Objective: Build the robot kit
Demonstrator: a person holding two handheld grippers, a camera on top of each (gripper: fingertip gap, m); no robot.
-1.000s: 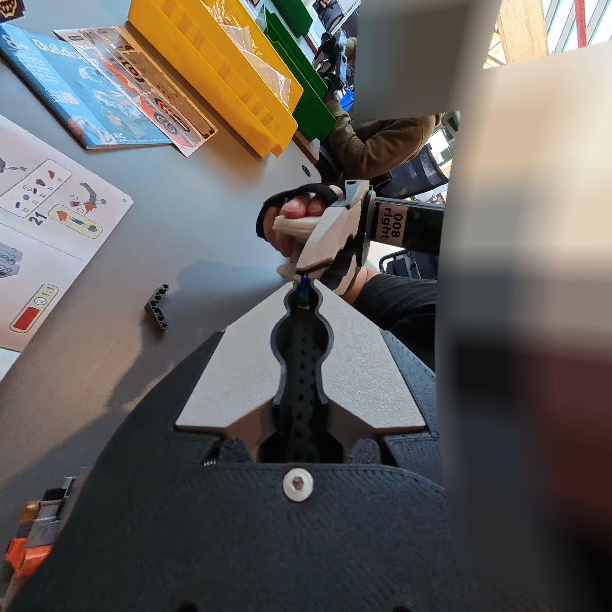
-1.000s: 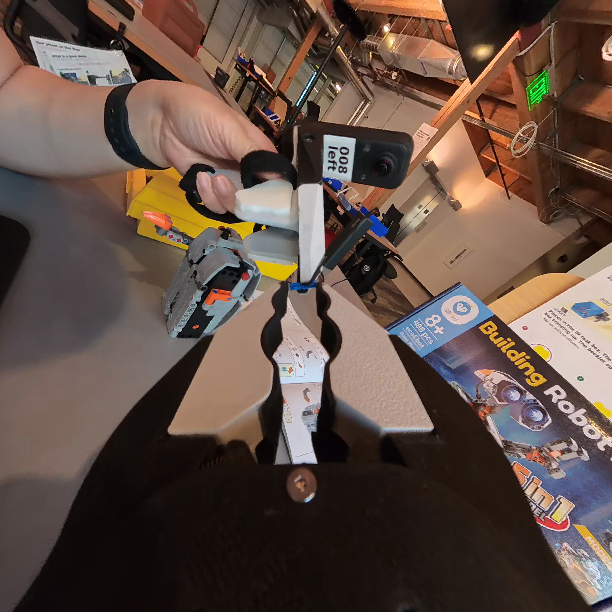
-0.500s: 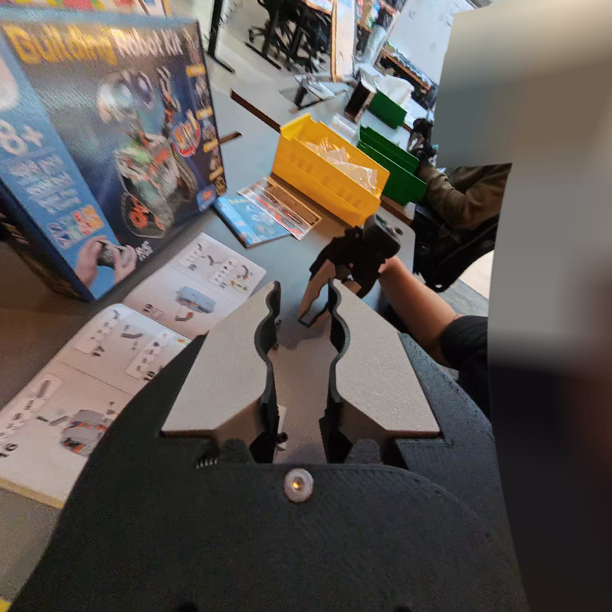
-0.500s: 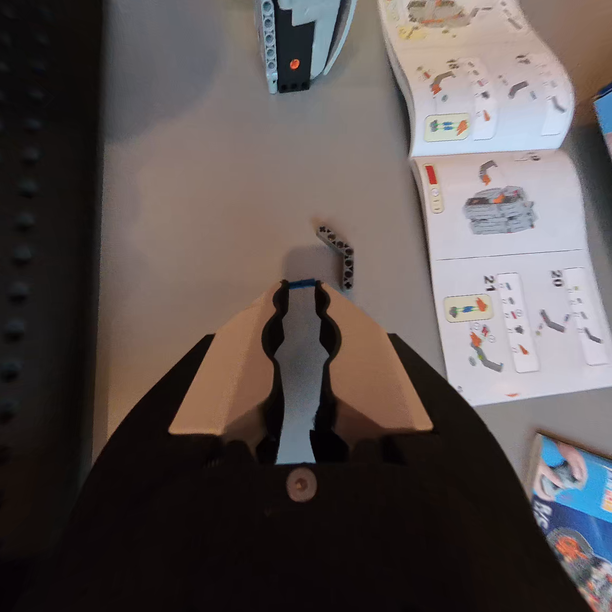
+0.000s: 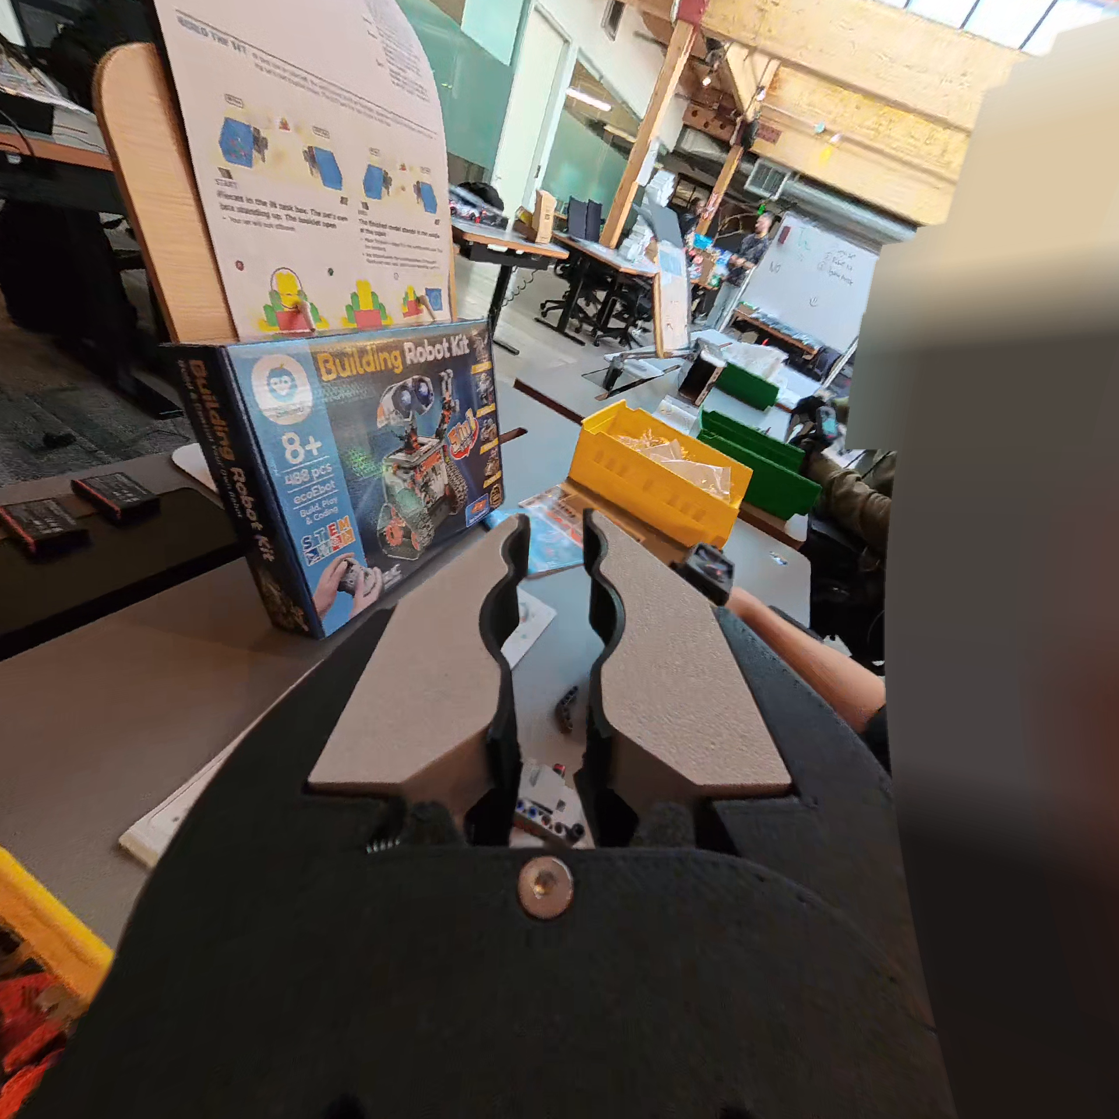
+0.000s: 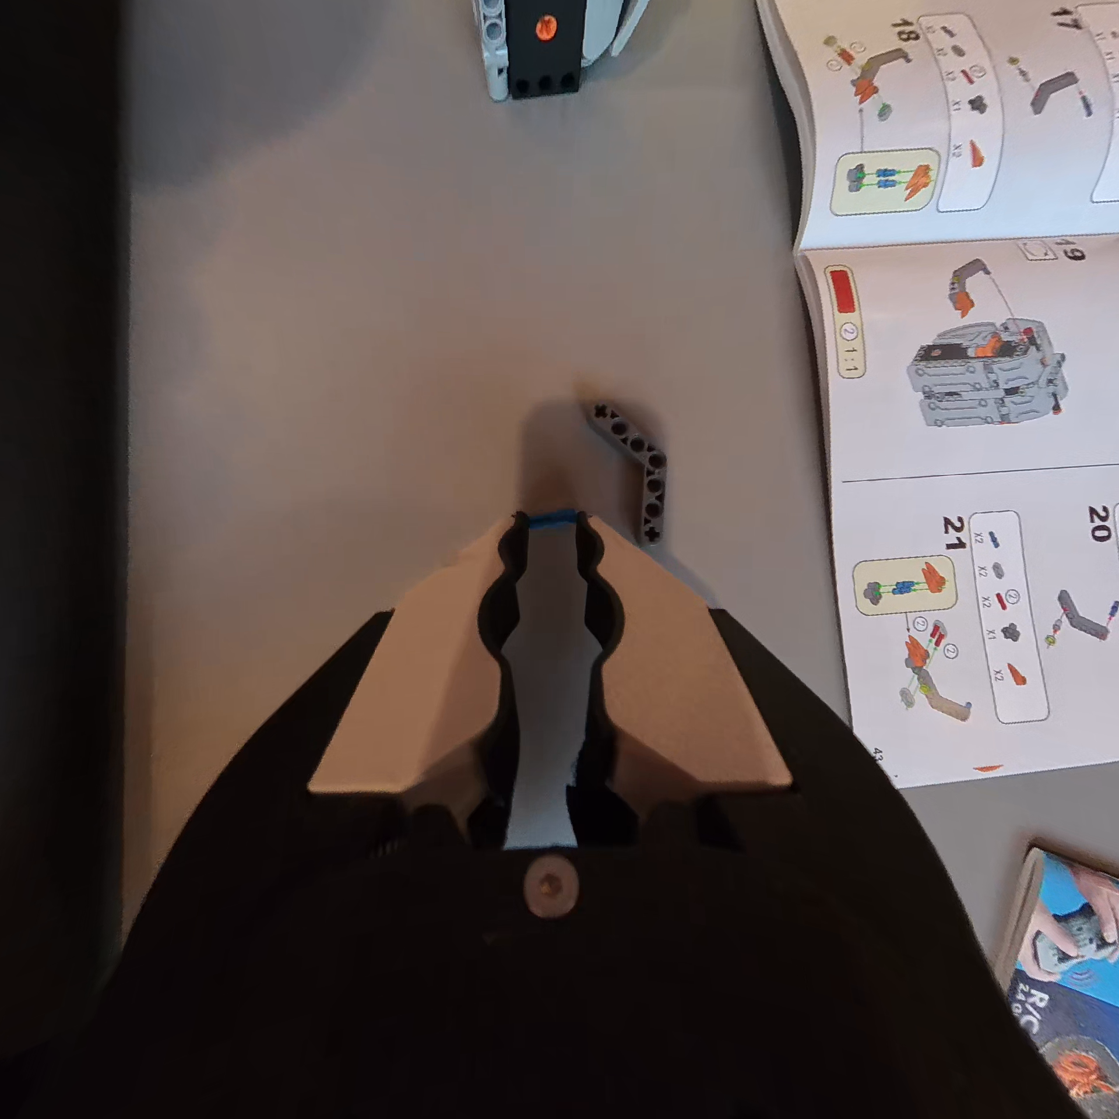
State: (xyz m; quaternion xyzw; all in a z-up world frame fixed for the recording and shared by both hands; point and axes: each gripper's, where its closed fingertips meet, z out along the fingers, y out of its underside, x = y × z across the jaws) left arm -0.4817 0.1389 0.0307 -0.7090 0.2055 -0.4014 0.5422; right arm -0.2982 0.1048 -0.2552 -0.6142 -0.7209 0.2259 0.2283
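Observation:
My right gripper [image 6: 551,521] is shut on a small blue pin [image 6: 551,518] held crosswise at its fingertips, just above the grey table. A dark grey bent beam [image 6: 639,466] lies flat on the table just right of the tips, not touching them. My left gripper [image 5: 557,527] is open and empty, raised and looking across the table. Between its fingers, lower down, the same bent beam [image 5: 567,708] shows. The right gripper's camera body [image 5: 705,572] and the forearm [image 5: 799,654] holding it show just beyond my left gripper's right finger.
A partly built grey and black model [image 6: 539,48] stands at the top of the right wrist view. An open instruction booklet [image 6: 969,424] lies to the right. A blue kit box [image 5: 375,472] stands upright, with a yellow bin [image 5: 660,484] and green bins [image 5: 757,466] behind. A black mat [image 6: 60,484] runs along the left. Left tips to right tips: about 35 cm.
My left gripper has let go of the blue pin, opened and tilted up. My right gripper kept the pin, turned down to the table and came closer to the bent beam.

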